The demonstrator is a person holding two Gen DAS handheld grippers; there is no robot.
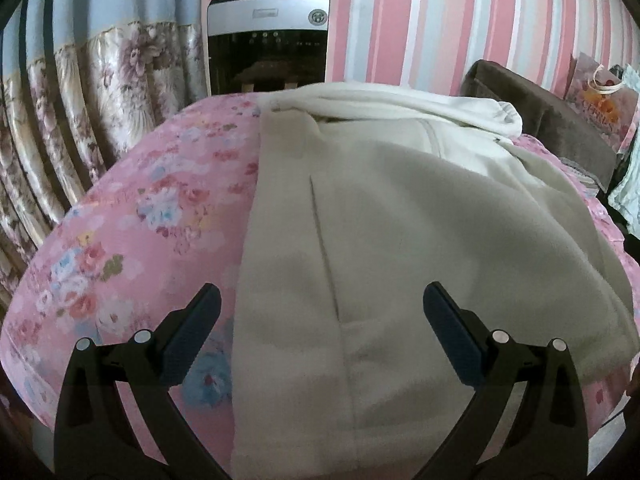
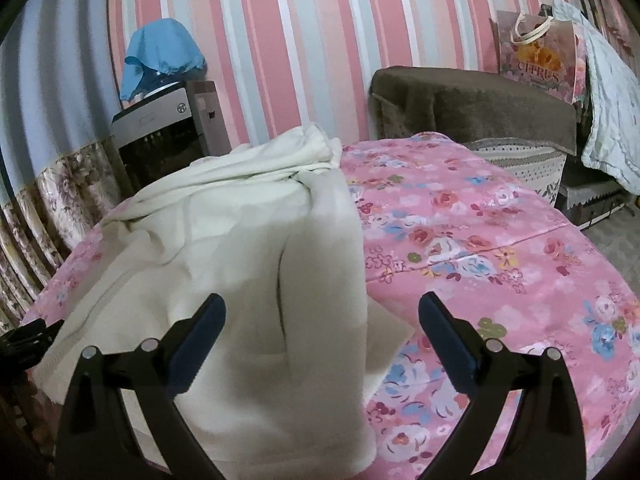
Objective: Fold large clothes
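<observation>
Both wrist cameras are looking forward and down from close above the bed, sharing the garment, striped wall and dispenser.

A large cream-white fleece garment lies spread flat on my bed, partly folded lengthwise. In my left view its straight folded side runs up the middle of the bed toward the far edge, with a long seam or pocket slit down the top layer. At the far edge its thinner, whiter fabric is bunched into wrinkled folds. In my right view the garment covers the bed's left half, a ribbed hem band showing along its near left side.
</observation>
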